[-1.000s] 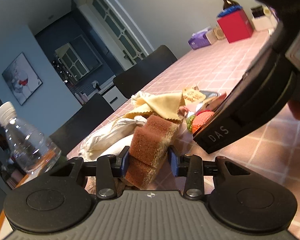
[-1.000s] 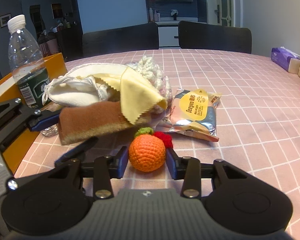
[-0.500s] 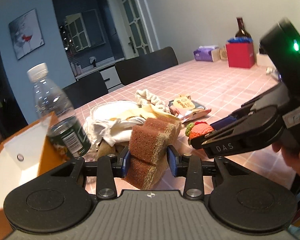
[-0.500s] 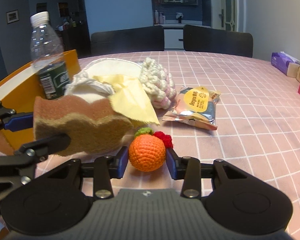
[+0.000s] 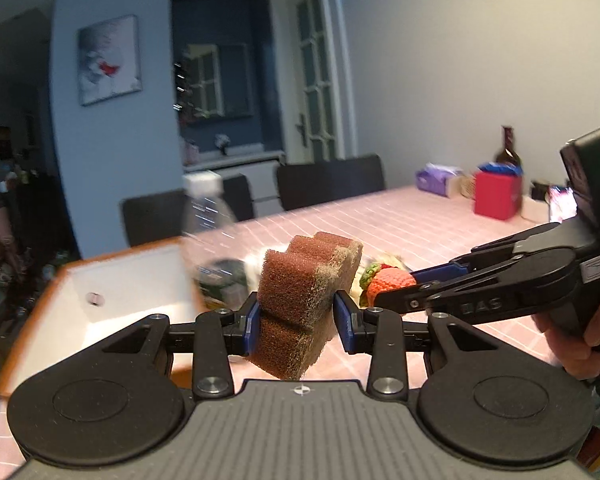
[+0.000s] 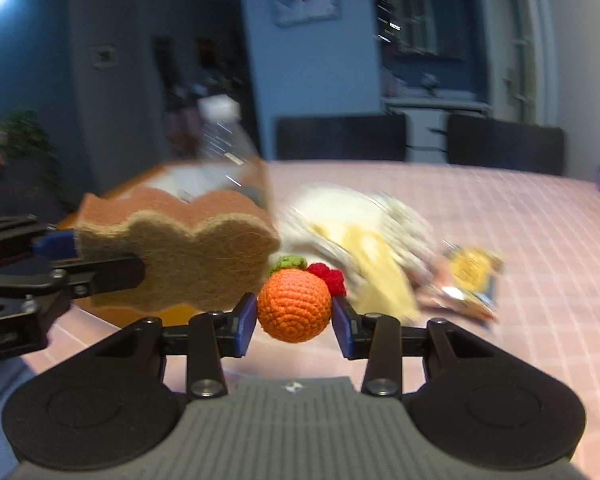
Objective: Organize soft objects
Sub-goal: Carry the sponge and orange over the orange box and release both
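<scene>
My left gripper is shut on a brown wavy sponge and holds it in the air above the table; the sponge also shows in the right wrist view. My right gripper is shut on an orange crocheted ball with a green and red top, lifted off the table; the ball also shows in the left wrist view. An orange box with a white inside stands just left of the sponge. A blurred pile of white and yellow cloths lies on the pink checked table.
A clear water bottle stands beside the box. A yellow snack packet lies right of the cloths. A red box, a dark bottle and a purple tissue pack stand at the far right. Black chairs line the far edge.
Both grippers have risen and swung left toward the orange box, each keeping its hold. The sponge and the ball are now well above the table.
</scene>
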Demonstrator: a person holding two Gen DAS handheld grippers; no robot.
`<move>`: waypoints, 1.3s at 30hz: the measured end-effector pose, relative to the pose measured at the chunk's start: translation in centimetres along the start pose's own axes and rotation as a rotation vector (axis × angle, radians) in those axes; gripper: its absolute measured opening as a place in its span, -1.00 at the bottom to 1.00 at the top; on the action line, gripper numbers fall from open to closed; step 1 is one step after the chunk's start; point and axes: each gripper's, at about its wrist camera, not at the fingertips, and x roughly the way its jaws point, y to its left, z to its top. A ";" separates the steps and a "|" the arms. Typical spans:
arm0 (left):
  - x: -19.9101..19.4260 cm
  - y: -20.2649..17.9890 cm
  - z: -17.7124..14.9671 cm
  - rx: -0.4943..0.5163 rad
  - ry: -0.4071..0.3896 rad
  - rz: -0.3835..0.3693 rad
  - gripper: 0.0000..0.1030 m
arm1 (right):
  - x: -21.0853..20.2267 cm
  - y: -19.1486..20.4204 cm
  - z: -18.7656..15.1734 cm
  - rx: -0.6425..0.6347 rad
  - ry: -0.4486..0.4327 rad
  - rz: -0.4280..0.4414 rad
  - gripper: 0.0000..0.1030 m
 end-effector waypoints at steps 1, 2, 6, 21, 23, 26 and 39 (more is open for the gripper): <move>-0.4 0.8 0.4 -0.002 -0.004 0.021 -0.17 | -0.2 0.6 0.6 -0.007 -0.015 0.034 -0.21; -0.8 1.5 0.7 0.001 -0.007 0.045 -0.17 | -0.2 1.2 1.3 -0.017 -0.030 0.065 -0.21; -1.5 4.2 2.0 0.050 0.001 0.158 -0.16 | 0.7 4.7 4.2 -0.091 -0.070 0.173 -0.21; 6.9 14.6 3.5 0.135 0.443 0.248 -0.16 | 12.2 15.2 9.9 -0.276 0.114 0.322 -0.21; 8.0 15.1 3.3 0.155 0.483 0.248 -0.15 | 13.6 15.8 10.0 -0.284 0.154 0.315 -0.20; 8.8 15.7 2.5 0.178 0.522 0.233 -0.15 | 15.3 16.2 10.0 -0.308 0.188 0.313 -0.21; 9.4 16.9 0.5 0.215 0.601 0.210 0.00 | 19.2 16.8 9.7 -0.372 0.264 0.303 -0.03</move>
